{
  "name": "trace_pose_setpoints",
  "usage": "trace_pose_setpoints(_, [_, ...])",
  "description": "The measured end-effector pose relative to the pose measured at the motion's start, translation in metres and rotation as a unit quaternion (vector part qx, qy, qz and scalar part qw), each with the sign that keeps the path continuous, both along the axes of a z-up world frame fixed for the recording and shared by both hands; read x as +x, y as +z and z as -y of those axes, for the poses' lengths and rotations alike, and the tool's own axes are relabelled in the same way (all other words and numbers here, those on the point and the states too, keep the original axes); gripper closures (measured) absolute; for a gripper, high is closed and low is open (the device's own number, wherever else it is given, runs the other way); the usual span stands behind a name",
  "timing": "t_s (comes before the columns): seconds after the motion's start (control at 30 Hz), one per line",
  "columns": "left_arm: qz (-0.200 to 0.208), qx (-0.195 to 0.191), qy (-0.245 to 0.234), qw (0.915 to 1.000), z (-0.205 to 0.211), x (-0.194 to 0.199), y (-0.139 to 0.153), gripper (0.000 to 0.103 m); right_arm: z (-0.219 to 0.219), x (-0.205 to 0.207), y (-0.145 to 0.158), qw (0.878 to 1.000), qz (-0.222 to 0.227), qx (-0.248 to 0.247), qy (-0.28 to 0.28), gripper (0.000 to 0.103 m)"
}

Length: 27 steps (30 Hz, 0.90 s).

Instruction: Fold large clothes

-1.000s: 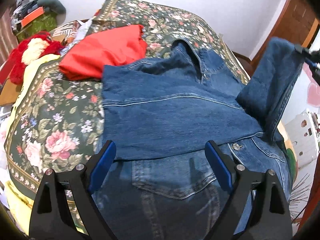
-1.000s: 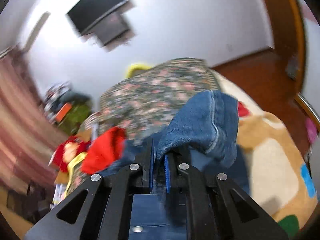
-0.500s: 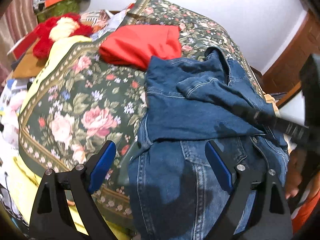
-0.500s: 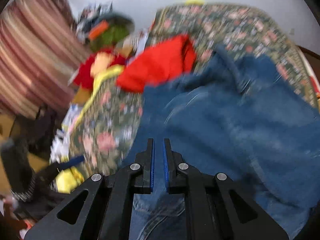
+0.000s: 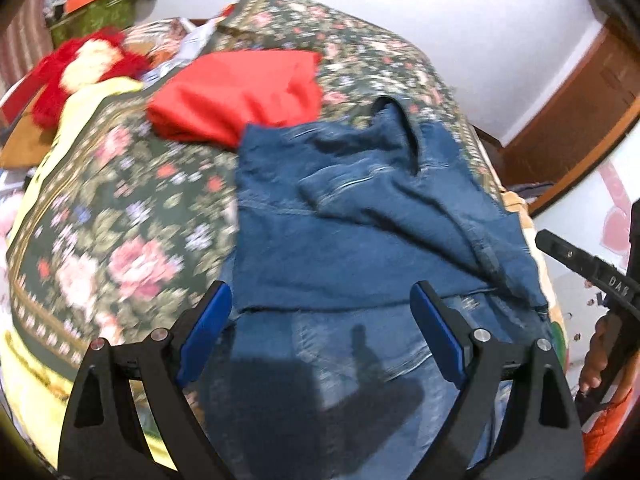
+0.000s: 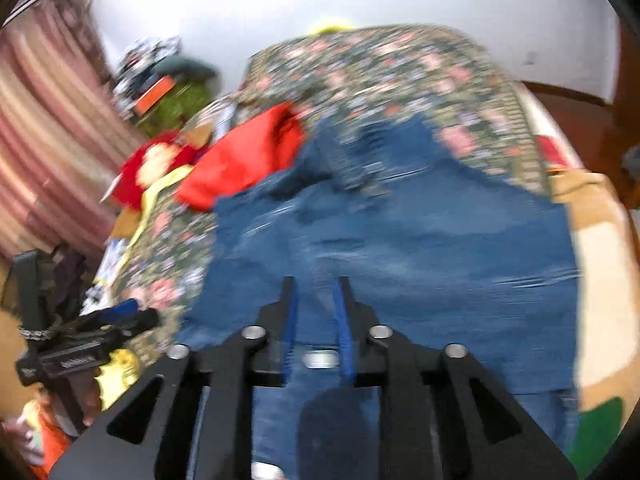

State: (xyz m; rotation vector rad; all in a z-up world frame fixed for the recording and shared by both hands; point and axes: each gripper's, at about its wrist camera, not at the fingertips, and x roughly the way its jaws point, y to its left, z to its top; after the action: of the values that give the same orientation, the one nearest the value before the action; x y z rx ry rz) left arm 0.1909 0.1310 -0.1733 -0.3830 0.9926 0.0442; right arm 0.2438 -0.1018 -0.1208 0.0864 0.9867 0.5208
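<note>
A blue denim jacket [image 5: 360, 240] lies on the floral bedspread [image 5: 120, 220], with both sleeves folded in across its back. It also shows in the right wrist view [image 6: 400, 248], blurred. My left gripper [image 5: 320, 320] is open and empty, hovering over the jacket's near hem. My right gripper [image 6: 316, 300] has its jaws slightly apart with nothing between them, above the jacket's lower part. The right gripper's body shows at the right edge of the left wrist view [image 5: 600, 280].
A folded red garment [image 5: 240, 92] lies on the bed beyond the jacket. A red and white plush toy [image 5: 80, 68] and a cluttered green box [image 5: 92, 12] sit at the far left. Wooden trim [image 5: 580, 100] stands at the right. Striped curtains [image 6: 44, 140] hang left.
My right gripper let go of the right sleeve, which now lies folded across the jacket, and has drawn back over the lower part with jaws slightly parted. My left gripper stayed open and shifted a little.
</note>
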Motion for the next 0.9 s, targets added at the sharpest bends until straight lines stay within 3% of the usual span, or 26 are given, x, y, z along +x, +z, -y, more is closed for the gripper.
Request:
trace_pose_setpoints(0.1, [0.003, -0.003, -0.027, 0.9996, 0.017, 0.024, 0.006, 0.012, 0.032, 0.002, -0.002, 0.999, 0.014, -0.019, -0.039, 0.060])
trace_pose_setpoints(0.3, [-0.030, -0.043, -0.071, 0.9961, 0.039, 0.081, -0.001, 0.012, 0.085, 0.008, -0.015, 0.995, 0.004, -0.035, -0.093, 0.052])
trace_pose_setpoints(0.47, [-0.084, -0.105, -0.066, 0.9887, 0.044, 0.123, -0.023, 0.012, 0.112, 0.011, -0.038, 0.992, -0.035, -0.037, -0.119, 0.052])
trace_pose_setpoints(0.63, [-0.130, -0.136, -0.042, 0.9811, 0.044, 0.153, -0.045, 0.017, 0.124, 0.013, -0.057, 0.990, -0.058, -0.039, -0.122, 0.052])
trace_pose_setpoints(0.73, [-0.144, -0.134, -0.026, 0.9802, 0.043, 0.164, -0.055, 0.025, 0.129, 0.014, -0.067, 0.989, -0.074, -0.027, -0.126, 0.050])
trace_pose_setpoints(0.8, [-0.149, -0.109, -0.024, 0.9825, 0.044, 0.170, -0.059, 0.037, 0.132, 0.012, -0.070, 0.988, -0.087, -0.023, -0.129, 0.044])
trace_pose_setpoints(0.9, [-0.156, -0.082, -0.026, 0.9840, 0.043, 0.175, -0.064, 0.052, 0.135, 0.009, -0.072, 0.987, -0.089, -0.016, -0.129, 0.043])
